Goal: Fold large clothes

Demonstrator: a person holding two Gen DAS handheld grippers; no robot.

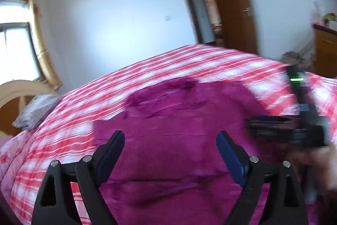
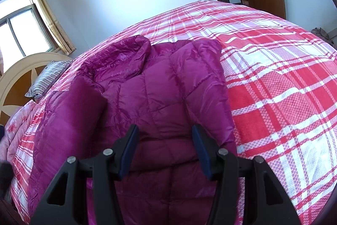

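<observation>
2 grippers hang over a magenta quilted jacket (image 2: pixel 160 85) spread on a bed. On the left gripper (image 1: pixel 170 136) the blue-padded fingers (image 1: pixel 114 148) stand spread wide, with nothing between them but the jacket lying beneath; the pads press on nothing. That view is smeared with blur. On the right gripper (image 2: pixel 165 132) the fingers (image 2: pixel 199 140) stand partly apart above the lower back of the jacket, and again no fabric is pinched between the pads. In the left wrist view the right gripper shows as a dark blurred shape at the right edge, with a green light on it, and a blurred hand (image 1: pixel 316 163) just below it.

The jacket lies on the near half of the bed, with its hood or collar (image 2: pixel 118 56) bunched at the far end and 1 sleeve (image 2: pixel 84 102) folded across the left side of the body. Under it is a red-and-white plaid bedspread (image 2: pixel 273 81) that covers the whole bed. A striped pillow (image 2: pixel 48 77) rests at the far left against a cream headboard (image 2: pixel 19 75), and a pink floral quilt (image 2: pixel 16 123) lies beside it. Beyond are a window (image 2: pixel 21 31) with yellow curtains, a white wall, and an open brown door (image 1: pixel 233 3).
</observation>
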